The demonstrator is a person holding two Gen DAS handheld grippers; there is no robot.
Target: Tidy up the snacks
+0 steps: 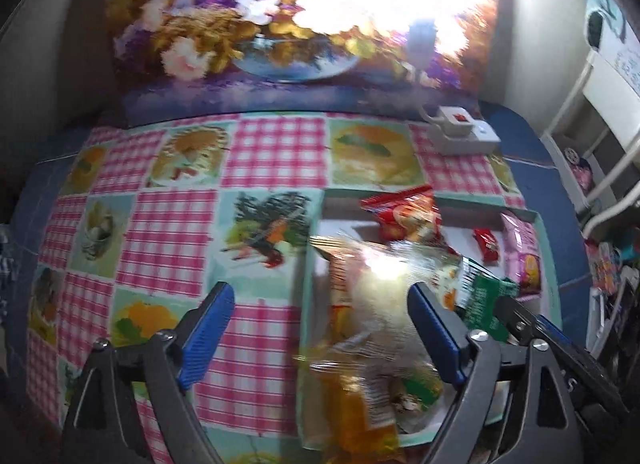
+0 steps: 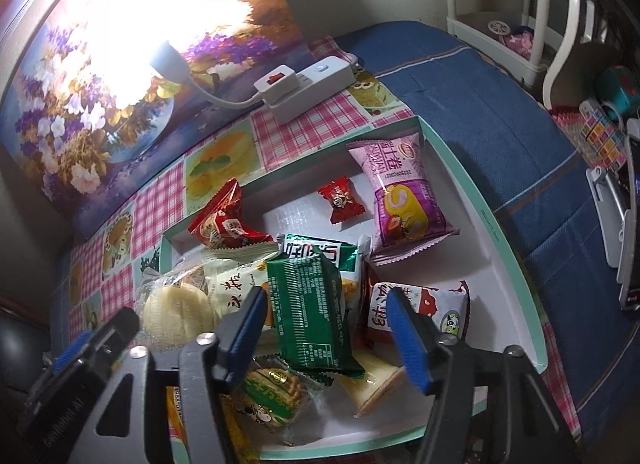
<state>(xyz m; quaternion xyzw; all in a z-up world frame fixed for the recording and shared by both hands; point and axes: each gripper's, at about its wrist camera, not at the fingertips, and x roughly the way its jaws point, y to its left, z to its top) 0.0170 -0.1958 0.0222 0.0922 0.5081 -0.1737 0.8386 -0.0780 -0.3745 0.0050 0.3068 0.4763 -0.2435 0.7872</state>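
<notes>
Both your left gripper (image 1: pixel 320 328) and right gripper (image 2: pixel 328 334) are released, holding nothing, because the green packet (image 2: pixel 310 312) already lies with the other snacks inside the box (image 2: pixel 516 264).

Both grippers, left (image 1: pixel 322 330) and right (image 2: pixel 334 338), angled down, fingers apart

Glossy plastic snack wrappers (image 2: pixel 308 316), matt card box (image 2: pixel 496 232), shiny oilcloth (image 1: pixel 172 224).

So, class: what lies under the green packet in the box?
The green packet lies on a heap: a white-and-green packet, a round biscuit pack and a pale cake wedge stick out. Anything directly underneath is covered.
</notes>
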